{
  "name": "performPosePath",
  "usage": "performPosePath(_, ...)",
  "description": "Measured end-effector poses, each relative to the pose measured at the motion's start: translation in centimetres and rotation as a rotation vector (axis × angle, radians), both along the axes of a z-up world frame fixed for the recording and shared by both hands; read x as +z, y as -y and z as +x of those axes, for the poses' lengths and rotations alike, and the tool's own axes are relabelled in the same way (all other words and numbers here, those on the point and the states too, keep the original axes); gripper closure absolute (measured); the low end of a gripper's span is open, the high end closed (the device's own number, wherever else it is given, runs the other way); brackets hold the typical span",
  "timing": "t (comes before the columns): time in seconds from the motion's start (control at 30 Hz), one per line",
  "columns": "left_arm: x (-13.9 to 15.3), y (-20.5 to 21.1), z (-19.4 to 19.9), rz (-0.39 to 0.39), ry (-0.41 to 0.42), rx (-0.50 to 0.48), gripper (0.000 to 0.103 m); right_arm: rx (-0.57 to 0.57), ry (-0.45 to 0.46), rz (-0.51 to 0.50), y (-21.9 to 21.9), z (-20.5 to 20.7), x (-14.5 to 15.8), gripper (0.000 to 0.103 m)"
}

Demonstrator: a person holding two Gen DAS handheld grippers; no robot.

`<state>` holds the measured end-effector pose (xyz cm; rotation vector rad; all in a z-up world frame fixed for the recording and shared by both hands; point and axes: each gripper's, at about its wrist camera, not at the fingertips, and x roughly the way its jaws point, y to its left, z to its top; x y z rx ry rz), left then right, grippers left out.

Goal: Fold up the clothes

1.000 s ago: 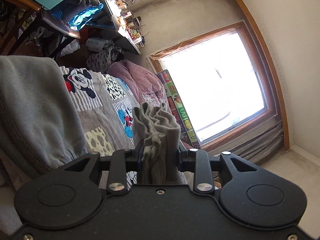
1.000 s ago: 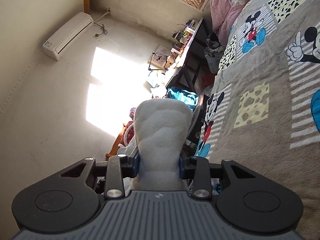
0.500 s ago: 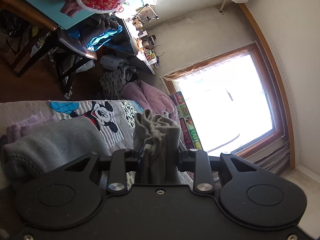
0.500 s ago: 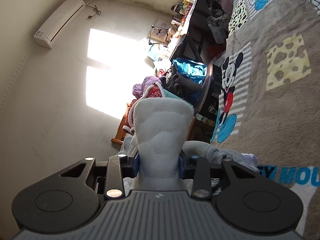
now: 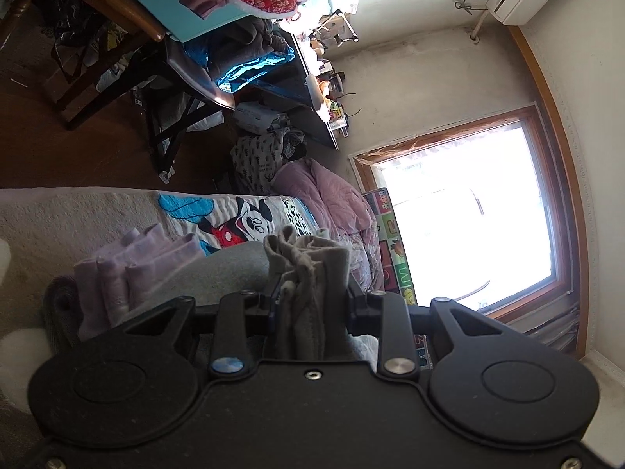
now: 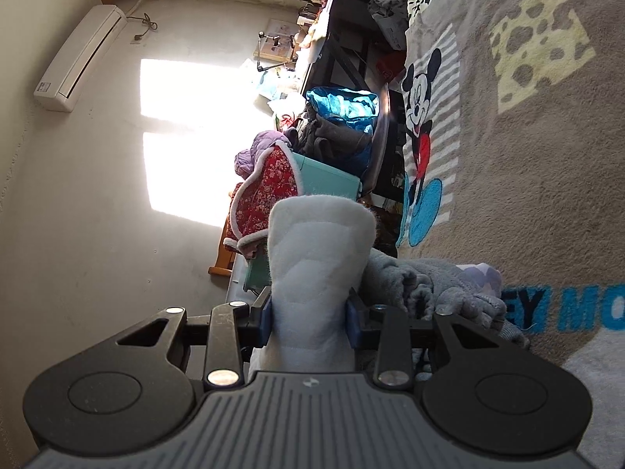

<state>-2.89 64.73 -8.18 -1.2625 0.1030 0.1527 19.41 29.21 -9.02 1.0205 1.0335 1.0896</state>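
My left gripper [image 5: 310,303] is shut on a bunched grey garment [image 5: 308,269] that sticks up between its jaws. Beside it to the left lies folded lilac clothing [image 5: 129,269] on grey fabric [image 5: 230,269]. My right gripper [image 6: 310,314] is shut on a thick white fleecy fold of the garment [image 6: 318,250]. To its right a crumpled grey piece [image 6: 425,285] and a bit of lilac cloth [image 6: 482,275] rest on the Mickey Mouse blanket [image 6: 539,164]. Both grippers are held above the bed.
The blanket covers the bed [image 5: 78,215]. A pink quilt [image 5: 332,195] lies at the bed's far end by the window [image 5: 465,211]. A cluttered dark desk [image 5: 281,78], a chair with clothes [image 6: 340,136] and a red floral jacket [image 6: 265,199] stand beside the bed.
Both grippers have swung, still shut on the cloth. The left view now shows more floor and furniture and the lilac stack; the right view has come lower, near the grey pile.
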Motion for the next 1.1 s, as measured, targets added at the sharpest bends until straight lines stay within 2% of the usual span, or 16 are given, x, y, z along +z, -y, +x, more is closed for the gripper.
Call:
performPosePath(0.07,-0.5,-0.1,-0.3,0.010,0.003,0.005,0.075,0.012,0.011,-0.030,0.0,0.0,-0.4,0.064)
performPosePath(0.13,-0.2,0.1,-0.6,0.046,-0.009,0.004,0.075,0.017,0.045,-0.069,-0.1,-0.1,-0.3,0.059)
performPosePath(0.17,0.1,0.3,-0.8,0.073,-0.024,0.011,0.072,0.015,0.067,-0.090,0.0,-0.3,0.0,0.052)
performPosePath(0.2,0.5,0.5,-1.0,0.099,-0.041,0.020,0.063,0.012,0.095,-0.108,0.1,-0.5,0.3,0.050)
performPosePath(0.27,1.5,0.9,-1.8,0.161,-0.071,0.051,0.051,-0.002,0.170,-0.141,0.5,-1.0,1.3,0.050)
performPosePath(0.37,3.1,1.5,-3.0,0.253,-0.099,0.106,0.051,-0.047,0.335,-0.204,1.7,-2.2,3.4,0.050)
performPosePath(0.47,4.8,2.9,-3.4,0.349,-0.094,0.143,0.051,-0.098,0.562,-0.259,2.5,-3.9,5.7,0.050)
performPosePath(0.57,6.6,4.9,-2.8,0.444,-0.073,0.113,0.051,-0.092,0.765,-0.282,2.0,-5.4,7.6,0.050)
performPosePath(0.63,7.8,6.9,-1.7,0.537,-0.070,0.062,0.051,-0.057,0.854,-0.284,1.1,-6.3,8.4,0.050)
performPosePath(0.77,8.2,10.4,0.9,0.735,-0.135,-0.041,0.051,0.041,0.908,-0.288,-0.8,-7.2,8.0,0.050)
performPosePath(0.87,6.7,11.8,2.3,0.836,-0.220,-0.088,0.051,0.078,0.880,-0.315,-1.6,-7.3,6.6,0.050)
performPosePath(0.97,4.0,12.9,3.0,0.947,-0.312,-0.099,0.051,0.088,0.876,-0.332,-1.6,-7.4,5.3,0.050)
performPosePath(1.03,2.3,13.4,2.9,0.996,-0.328,-0.083,0.050,0.102,0.896,-0.347,-1.8,-7.7,4.6,0.051)
performPosePath(1.1,1.2,13.3,2.6,0.987,-0.306,-0.056,0.048,0.119,0.929,-0.360,-2.1,-8.0,4.0,0.050)
